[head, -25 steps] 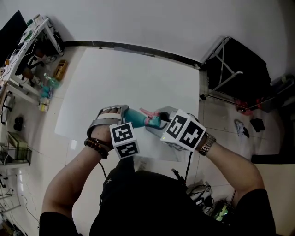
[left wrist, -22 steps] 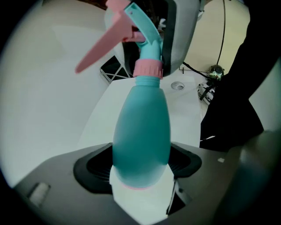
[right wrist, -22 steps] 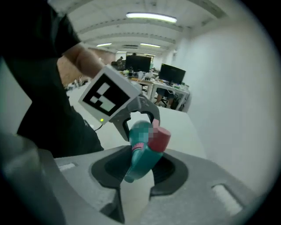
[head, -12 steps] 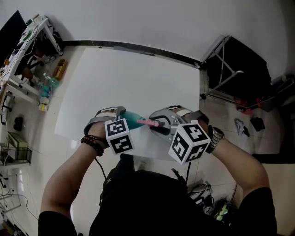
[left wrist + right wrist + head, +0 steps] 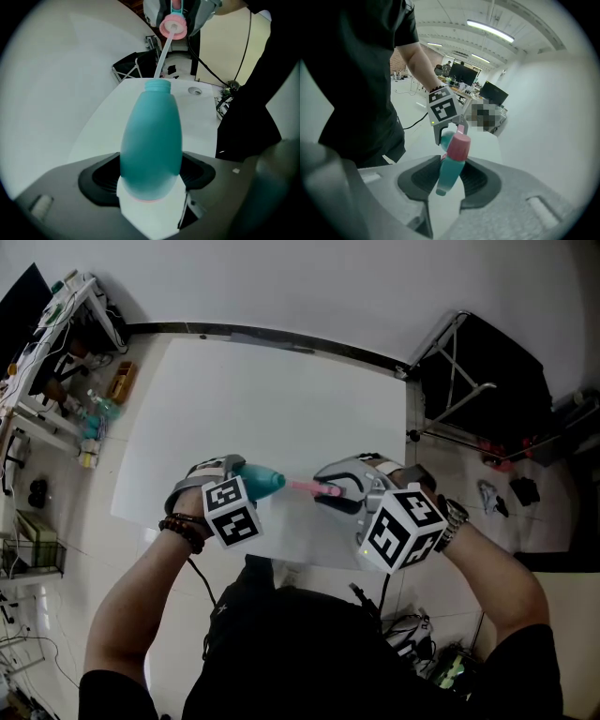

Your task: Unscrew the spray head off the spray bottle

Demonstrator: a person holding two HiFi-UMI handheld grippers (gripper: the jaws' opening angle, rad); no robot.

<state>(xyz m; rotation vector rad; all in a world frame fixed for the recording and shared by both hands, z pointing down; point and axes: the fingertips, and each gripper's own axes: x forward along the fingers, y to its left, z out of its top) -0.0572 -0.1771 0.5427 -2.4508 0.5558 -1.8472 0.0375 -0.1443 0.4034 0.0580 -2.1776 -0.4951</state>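
In my left gripper lies the teal spray bottle, its open neck pointing right; the jaws stand wide, pressed on its body. Shut on the spray head, the right gripper sits a short way right of the bottle. The head's pink collar is off the neck. A thin dip tube runs from it down toward the bottle mouth; I cannot tell if its tip is inside. In the right gripper view the pink collar and teal head part sit between the jaws, over the white table.
A cluttered shelf stands off the table's left side. A black folding stand is at the right. Cables and small items lie on the floor near the person's legs.
The two grippers have drawn apart: left went left with the bottle, right went right with the spray head. The head has come off the neck and the dip tube shows between them.
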